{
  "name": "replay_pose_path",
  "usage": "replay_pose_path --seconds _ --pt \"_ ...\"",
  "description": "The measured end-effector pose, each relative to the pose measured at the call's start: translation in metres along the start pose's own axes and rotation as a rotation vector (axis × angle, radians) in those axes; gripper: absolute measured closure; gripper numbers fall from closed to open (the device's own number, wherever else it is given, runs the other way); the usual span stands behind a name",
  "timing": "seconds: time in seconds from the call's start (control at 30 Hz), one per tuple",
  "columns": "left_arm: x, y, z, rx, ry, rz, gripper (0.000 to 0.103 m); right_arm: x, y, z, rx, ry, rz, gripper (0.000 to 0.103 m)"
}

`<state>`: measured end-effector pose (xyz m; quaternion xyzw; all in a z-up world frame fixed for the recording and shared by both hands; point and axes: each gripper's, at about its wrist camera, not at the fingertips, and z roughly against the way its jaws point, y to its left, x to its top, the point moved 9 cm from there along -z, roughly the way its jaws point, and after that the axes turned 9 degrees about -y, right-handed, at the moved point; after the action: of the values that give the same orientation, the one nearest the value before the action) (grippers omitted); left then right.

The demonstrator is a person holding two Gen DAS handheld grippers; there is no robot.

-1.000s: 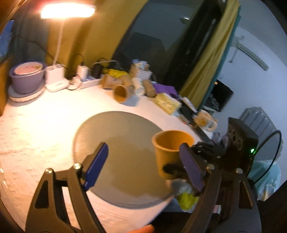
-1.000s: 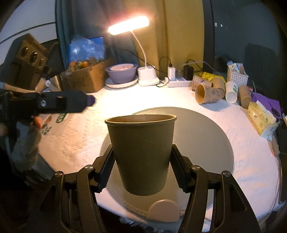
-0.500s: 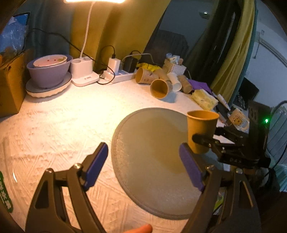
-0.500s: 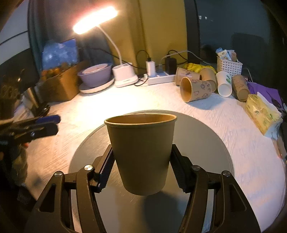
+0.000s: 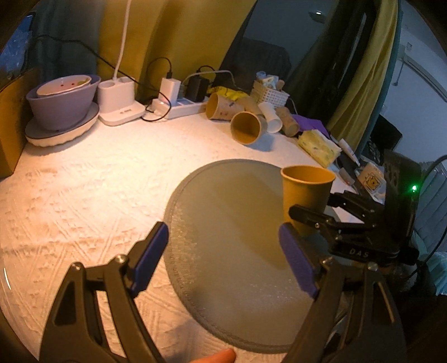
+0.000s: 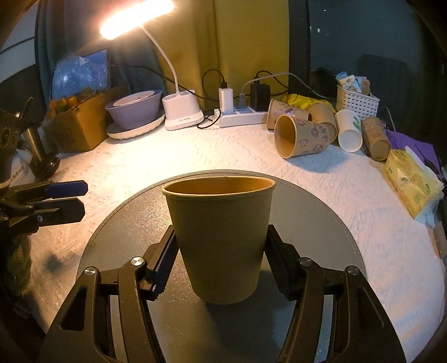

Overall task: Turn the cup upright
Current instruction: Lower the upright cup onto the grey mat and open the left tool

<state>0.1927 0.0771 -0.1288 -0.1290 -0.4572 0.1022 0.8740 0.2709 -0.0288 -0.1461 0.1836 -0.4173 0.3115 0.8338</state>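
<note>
White textured cloth covers the surface (image 6: 349, 195), lamp-lit, with a round grey mat (image 6: 321, 223) near its front. One brown paper cup (image 6: 220, 237) stands upright on the mat, mouth up, long axis vertical. The right gripper (image 6: 220, 265) has its fingers against the cup's sides. The left gripper (image 5: 223, 257) is spread wide, holding nothing. Five cups (image 6: 304, 136) lie tipped behind. Only the right view shows the lamp head (image 6: 137, 14).

The round grey placemat (image 5: 229, 223) is viewed by the left wrist camera from its left edge, looking across and down. The same mat (image 6: 321, 223) is viewed by the right wrist camera from low at the near edge, close behind the upright brown paper cup (image 6: 219, 237). The mat, the cup (image 5: 306, 192) and the clutter at the back of the desk are shared by both views.
</note>
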Motion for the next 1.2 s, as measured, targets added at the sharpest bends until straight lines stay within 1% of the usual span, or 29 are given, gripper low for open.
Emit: replay_pose_path --seconds 0.27,0.47,0.77,0.83,0.87,0.9,1.2 --pt "-0.004 -0.011 -0.003 -0.015 0.011 -0.014 0.02 -0.005 -0.002 0.01 -0.008 -0.009 -0.006 0.039" --pt "-0.005 -0.019 0.0 -0.026 0.004 -0.029 0.02 -0.012 -0.005 0.018 -0.017 -0.01 -0.011 0.039" --pt "-0.007 -0.03 0.01 -0.017 -0.012 -0.052 0.02 -0.023 -0.006 0.026 -0.04 0.002 -0.003 0.037" --pt "-0.007 -0.034 0.014 -0.015 -0.021 -0.061 0.02 -0.023 -0.005 0.029 -0.041 -0.002 -0.005 0.035" --pt "-0.007 -0.036 0.015 -0.013 -0.025 -0.065 0.02 -0.023 -0.005 0.03 -0.041 -0.004 -0.007 0.032" --pt "-0.007 -0.038 0.017 -0.013 -0.029 -0.069 0.02 -0.023 -0.005 0.033 -0.042 -0.007 -0.009 0.028" --pt "-0.006 -0.062 0.039 -0.01 -0.071 -0.124 0.02 -0.021 -0.005 0.067 -0.065 -0.056 -0.015 0.028"
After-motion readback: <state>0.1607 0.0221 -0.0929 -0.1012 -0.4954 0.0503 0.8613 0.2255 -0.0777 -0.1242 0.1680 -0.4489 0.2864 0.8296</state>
